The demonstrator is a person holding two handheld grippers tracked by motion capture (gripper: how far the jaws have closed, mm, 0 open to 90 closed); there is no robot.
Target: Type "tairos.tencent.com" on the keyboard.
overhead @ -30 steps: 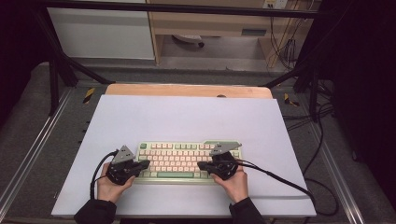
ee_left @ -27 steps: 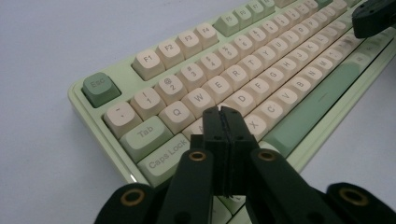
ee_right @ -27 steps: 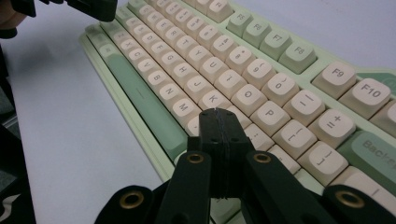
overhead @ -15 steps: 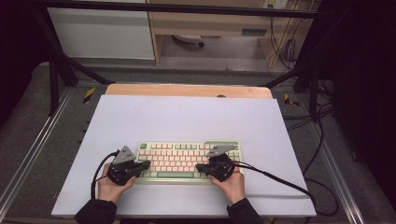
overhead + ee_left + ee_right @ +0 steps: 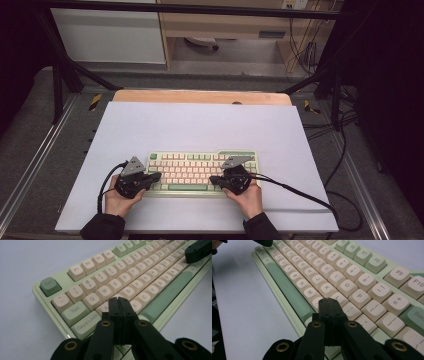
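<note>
no move since before | left gripper [image 5: 150, 178] fingers closed, keyboard [image 5: 200, 170] | right gripper [image 5: 216, 180] same

In the high view the keyboard [image 5: 200, 172] lies on the table mat [image 5: 200, 125], in the lower middle of the frame, nearer to your side than to the far edge. Your left gripper [image 5: 152, 177] is at the lower left corner of the keyboard, its tip over the keys, and your right gripper [image 5: 216, 180] is at the lower right part, pointing toward the left. Both have the jaws pressed together with nothing between them. In the left gripper view the tip [image 5: 119, 303] is over the key row just right of Caps Lock [image 5: 86, 322]. In the right gripper view the tip [image 5: 328, 303] is over the keys in front of the L key [image 5: 338, 298]. A cable [image 5: 300, 195] runs from the right gripper toward the lower right of the mat.
</note>
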